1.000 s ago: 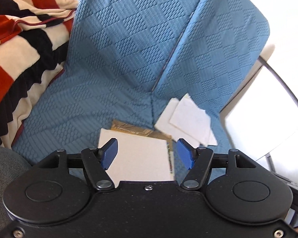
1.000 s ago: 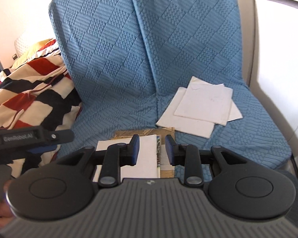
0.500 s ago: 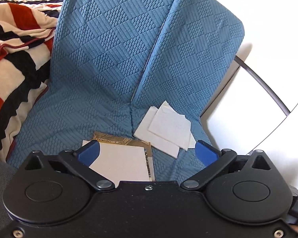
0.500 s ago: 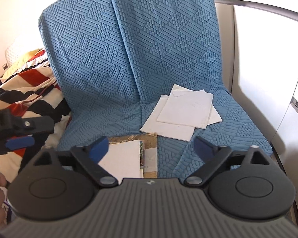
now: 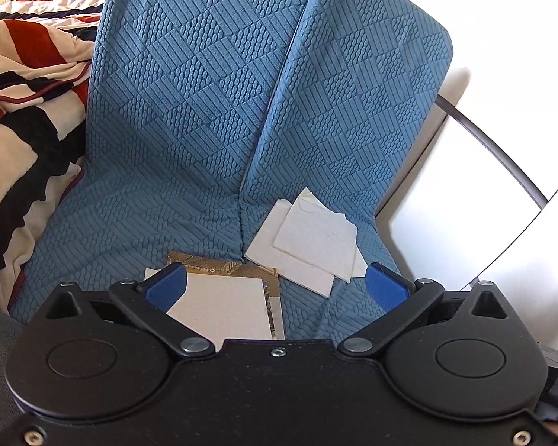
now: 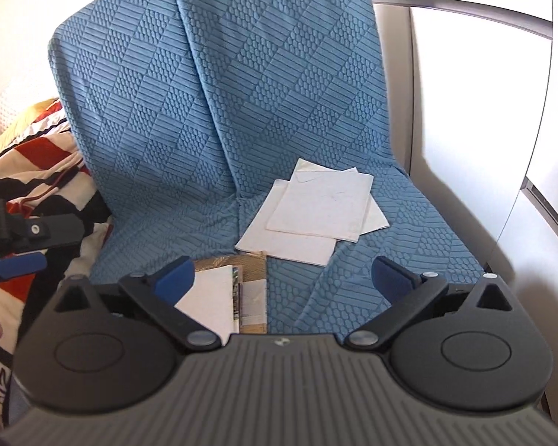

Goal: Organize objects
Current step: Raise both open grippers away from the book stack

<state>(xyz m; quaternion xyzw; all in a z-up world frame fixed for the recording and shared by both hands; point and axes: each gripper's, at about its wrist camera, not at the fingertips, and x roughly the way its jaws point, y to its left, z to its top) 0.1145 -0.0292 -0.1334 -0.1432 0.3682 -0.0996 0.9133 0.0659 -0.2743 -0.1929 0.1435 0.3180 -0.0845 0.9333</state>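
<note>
while both sets of fingers gape wide, holding nothing, left gripper (image 5: 275, 288) and right gripper (image 6: 282, 278) hover over board stack (image 5: 223, 308) at seat front edge; white sheets (image 6: 316, 215) lie apart, unsorted.

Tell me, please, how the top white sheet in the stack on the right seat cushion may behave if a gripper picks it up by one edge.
The top white sheet looks thin and flat, so it is probably light and would droop. It lies loose and skewed on the sheets below, so it may slide.
</note>
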